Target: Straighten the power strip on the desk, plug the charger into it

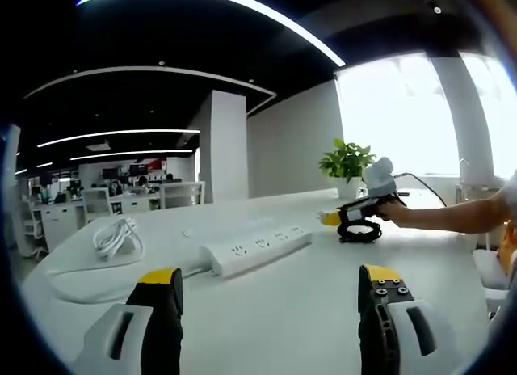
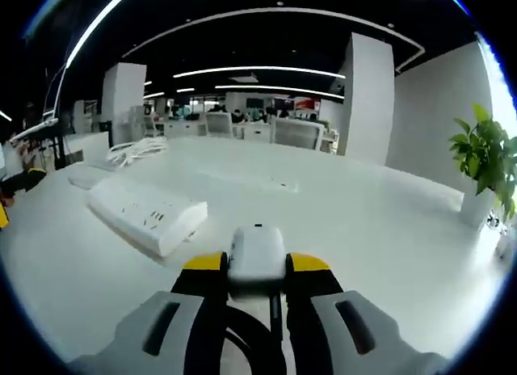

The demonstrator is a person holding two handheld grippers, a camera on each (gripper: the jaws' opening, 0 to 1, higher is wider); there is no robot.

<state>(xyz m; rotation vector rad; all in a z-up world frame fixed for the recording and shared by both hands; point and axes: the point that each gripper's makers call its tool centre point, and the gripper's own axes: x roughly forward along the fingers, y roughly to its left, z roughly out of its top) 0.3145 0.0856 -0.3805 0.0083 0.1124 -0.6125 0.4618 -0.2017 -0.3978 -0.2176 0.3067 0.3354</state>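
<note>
A long white power strip point(image 1: 257, 249) lies on the white desk point(image 1: 307, 310), angled from lower left to upper right; the right gripper view shows the power strip point(image 2: 145, 216) to the left of the jaws. My left gripper point(image 1: 271, 288) stands open over the near desk, nothing between its yellow-tipped jaws. My right gripper point(image 2: 257, 266) is shut on a white charger point(image 2: 257, 252), its black cable looping down between the jaws. The left gripper view shows the right gripper point(image 1: 355, 216) at the far right, held by a person's hand, beyond the strip's end.
A coiled white cable point(image 1: 115, 236) lies at the desk's left, seen as a coiled cable point(image 2: 136, 151) far left in the right gripper view. A potted green plant point(image 1: 348, 166) stands at the desk's far edge near the windows. Office desks and chairs fill the background.
</note>
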